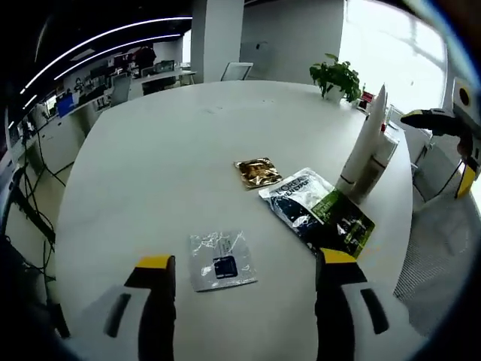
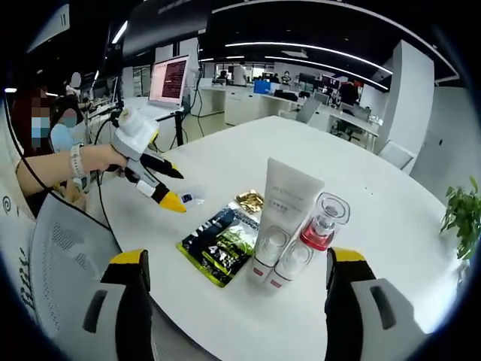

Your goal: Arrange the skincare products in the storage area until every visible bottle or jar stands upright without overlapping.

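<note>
My left gripper (image 1: 244, 278) has its fingers (image 1: 155, 289) spread wide with nothing between them, hovering low over the white table (image 1: 158, 158). My right gripper (image 2: 239, 282) is likewise wide open and empty, hanging off the table's edge in front of the products.

I take the white tube (image 2: 282, 207) as my landmark. It stands upright on its cap. Touching it, on the side toward the potted plant (image 2: 462, 214), stands a clear bottle with a pink-red collar (image 2: 319, 226), also upright. On the tube's other side a dark and green sachet (image 2: 222, 244) lies flat, its near edge just beside the tube's base. Beyond the sachet, farther from the tube, lies a small gold packet (image 2: 249, 201), and farther still a clear packet with a dark square (image 1: 222, 261), which sits just ahead of my left fingers.

As I judge it, both containers already stand, so the step in hand is checking and tidying: the tube and bottle press together and may count as overlapping. My next move would be to bring my right fingers in around the bottle's body, close gently, and shift it a little away from the tube without tipping either. The tall tube on its narrow cap looks easy to knock over.
</note>
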The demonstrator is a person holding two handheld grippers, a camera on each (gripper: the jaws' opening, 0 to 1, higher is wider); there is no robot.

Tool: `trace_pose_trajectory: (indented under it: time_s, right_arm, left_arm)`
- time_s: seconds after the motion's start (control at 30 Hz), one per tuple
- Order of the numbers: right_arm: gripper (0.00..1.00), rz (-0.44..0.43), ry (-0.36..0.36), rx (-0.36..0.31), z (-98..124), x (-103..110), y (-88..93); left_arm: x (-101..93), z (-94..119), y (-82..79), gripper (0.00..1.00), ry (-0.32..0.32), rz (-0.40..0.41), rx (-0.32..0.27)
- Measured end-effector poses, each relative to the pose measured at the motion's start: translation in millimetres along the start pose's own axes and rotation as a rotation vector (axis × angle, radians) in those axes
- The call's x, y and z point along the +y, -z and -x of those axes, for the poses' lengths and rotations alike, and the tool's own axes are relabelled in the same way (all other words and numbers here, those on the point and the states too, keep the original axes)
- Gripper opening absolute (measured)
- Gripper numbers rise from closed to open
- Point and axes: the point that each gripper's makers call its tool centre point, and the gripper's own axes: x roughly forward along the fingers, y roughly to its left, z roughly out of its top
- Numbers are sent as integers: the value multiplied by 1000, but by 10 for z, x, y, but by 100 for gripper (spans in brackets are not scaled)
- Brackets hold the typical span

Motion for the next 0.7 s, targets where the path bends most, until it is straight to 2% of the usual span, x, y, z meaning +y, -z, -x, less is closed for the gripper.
trace_pose_trajectory:
  time_s: [0.33, 0.7]
  right_arm:
    - [97, -11, 16, 8, 2, -43, 38]
    - [97, -25, 25, 13, 2, -77, 70]
  left_arm:
    - [115, -84, 45, 59, -38, -6, 27]
    - [162, -157, 121, 55, -69, -20, 61]
